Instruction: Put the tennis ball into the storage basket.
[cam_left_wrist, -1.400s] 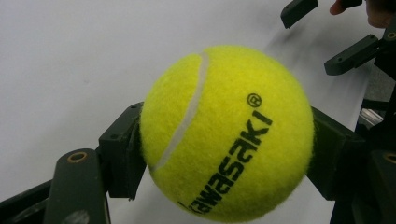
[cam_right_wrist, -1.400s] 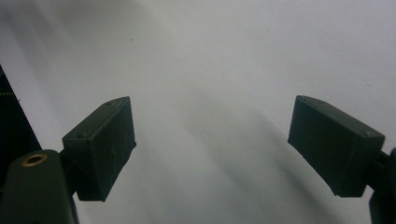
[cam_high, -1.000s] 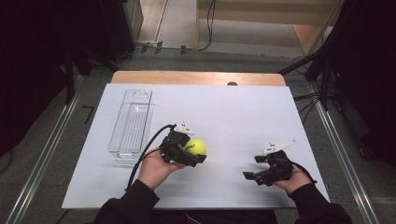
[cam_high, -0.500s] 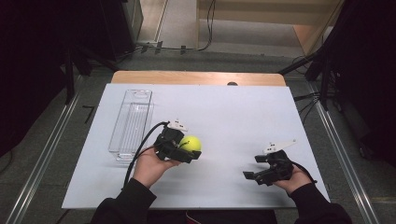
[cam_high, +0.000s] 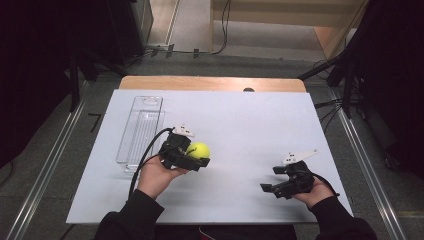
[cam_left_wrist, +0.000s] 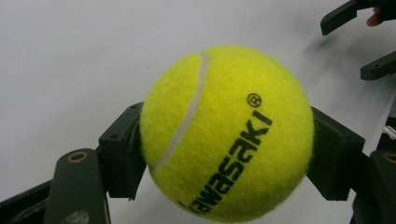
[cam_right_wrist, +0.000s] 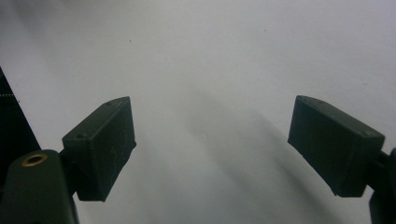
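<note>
Left gripper (cam_high: 196, 155): clamped on a yellow tennis ball (cam_high: 198, 150), one jaw pressed into each side across the widest part, probably so the felt cannot roll out. Ball carried above the white surface (cam_high: 250, 130), left of centre, shadow thrown on the sheet below it in the left gripper view (cam_left_wrist: 226, 133). Printed lettering and one white seam turned toward that camera.

Right gripper (cam_high: 277, 184): jaws spread wide, nothing between them, parked low near the front right of the surface, apparently out of the way; bare sheet between the jaws in the right gripper view.

Just beside the left hand (cam_high: 157, 172), on its outer side: a clear, long plastic tray (cam_high: 141, 130), seemingly empty, lying lengthwise. A likely spot for the ball. Nothing between ball and tray except the gripper's own trailing cable (cam_high: 145, 160).
</note>
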